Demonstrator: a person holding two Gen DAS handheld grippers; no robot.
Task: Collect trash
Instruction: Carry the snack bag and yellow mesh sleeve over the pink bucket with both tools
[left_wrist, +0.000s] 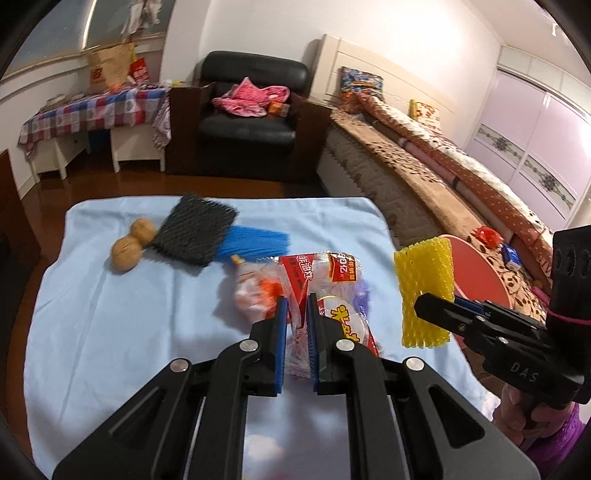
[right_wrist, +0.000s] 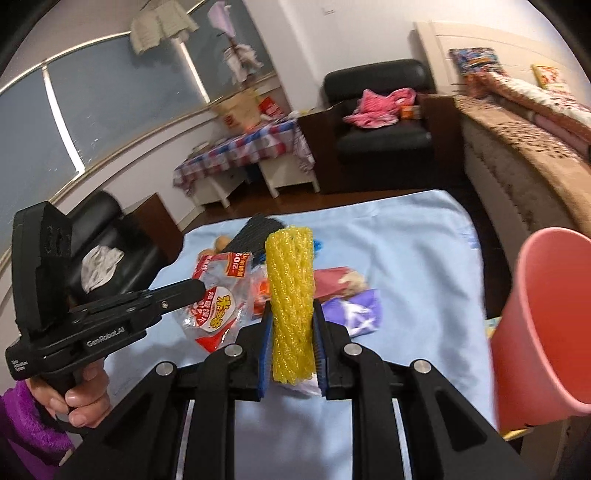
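My left gripper (left_wrist: 297, 306) is shut on a clear and red snack wrapper (left_wrist: 325, 280), lifted a little above the light blue cloth (left_wrist: 110, 314). My right gripper (right_wrist: 291, 310) is shut on a yellow foam fruit net (right_wrist: 290, 280) that stands upright between its pads. In the left wrist view, that net (left_wrist: 424, 291) hangs at the cloth's right edge, in front of a pink bin (left_wrist: 476, 273). In the right wrist view, the bin (right_wrist: 546, 314) tilts close at the right, and the left gripper (right_wrist: 199, 288) holds the wrapper (right_wrist: 218, 295) at the left.
On the cloth lie a black foam net (left_wrist: 195, 229), a blue strip bundle (left_wrist: 255, 243), two walnuts (left_wrist: 133, 240), a clear bag with orange bits (left_wrist: 251, 291) and a purple wrapper (right_wrist: 354, 314). A bed (left_wrist: 424, 170) runs along the right, and an armchair (left_wrist: 251, 122) stands behind.
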